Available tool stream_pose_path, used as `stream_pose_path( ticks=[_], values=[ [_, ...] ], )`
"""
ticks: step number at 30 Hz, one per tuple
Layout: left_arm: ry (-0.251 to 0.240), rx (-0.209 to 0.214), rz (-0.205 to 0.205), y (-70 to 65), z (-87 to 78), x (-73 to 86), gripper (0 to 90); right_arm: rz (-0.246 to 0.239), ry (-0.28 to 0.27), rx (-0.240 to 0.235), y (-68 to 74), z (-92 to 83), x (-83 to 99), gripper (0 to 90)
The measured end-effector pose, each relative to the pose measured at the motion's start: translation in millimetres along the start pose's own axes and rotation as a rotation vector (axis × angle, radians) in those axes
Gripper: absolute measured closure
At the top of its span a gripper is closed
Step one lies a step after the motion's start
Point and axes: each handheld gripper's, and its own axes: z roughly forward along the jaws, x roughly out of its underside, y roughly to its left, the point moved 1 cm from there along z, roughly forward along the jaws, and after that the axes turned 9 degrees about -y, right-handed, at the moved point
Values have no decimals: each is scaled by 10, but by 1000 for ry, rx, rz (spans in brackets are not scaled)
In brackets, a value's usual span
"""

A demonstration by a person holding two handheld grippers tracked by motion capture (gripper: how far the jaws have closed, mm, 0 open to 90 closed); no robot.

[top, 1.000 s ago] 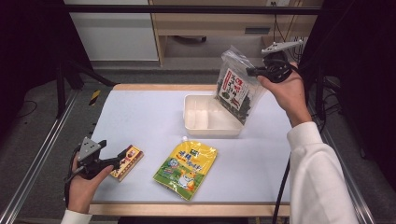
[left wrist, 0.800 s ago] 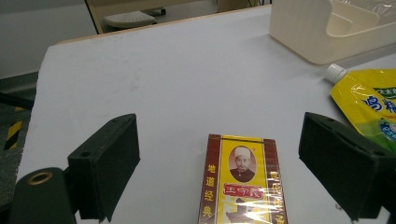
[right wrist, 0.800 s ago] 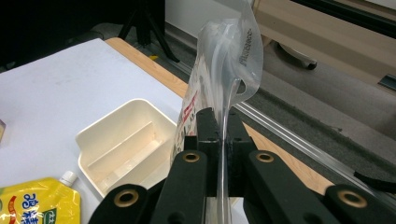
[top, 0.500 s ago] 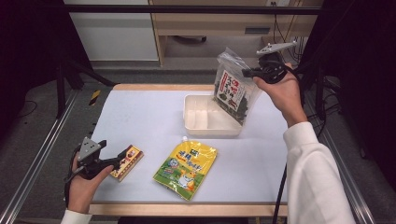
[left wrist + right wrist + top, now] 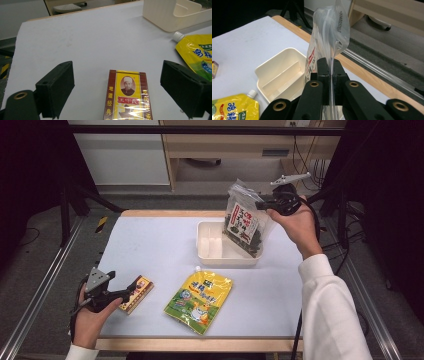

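1. The right gripper (image 5: 263, 204) is lifted above the far right part of the desk (image 5: 165, 245), its jaws pinching the clear top edge of a bag of dark dried seaweed (image 5: 243, 222).
2. In the right gripper view the bag's transparent top (image 5: 332, 27) rises between the two jaws, which are pressed together on it.
3. The bag hangs tilted, with its lower end over the right side of the cream plastic tray (image 5: 212, 250); whether it touches the tray cannot be told.
4. The tray has a low divider inside (image 5: 280, 75).
5. The left gripper (image 5: 131, 289) sits low at the near left of the desk, jaws spread wide on either side of a small yellow and brown box (image 5: 126, 96) lying flat, not touching it.
6. A yellow spouted pouch (image 5: 200, 300) lies flat between the box and the tray, its white cap (image 5: 178, 36) pointing toward the tray.
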Motion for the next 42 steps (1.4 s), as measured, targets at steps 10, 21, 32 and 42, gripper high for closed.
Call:
stream_pose_path(
  ticks=[10,21,32,42],
  values=[
    [6,7,4,-16,12,6,114,40,-9,-13,-41,-29,136,881],
    [10,13,8,-22,17,8,114,53,-19,-30,-50,-32,213,877],
    [11,18,5,-23,20,10,113,66,-59,-59,-37,-58,254,732],
    [22,33,11,-53,47,23,105,70,-161,-27,46,-351,352,356]
  ],
)
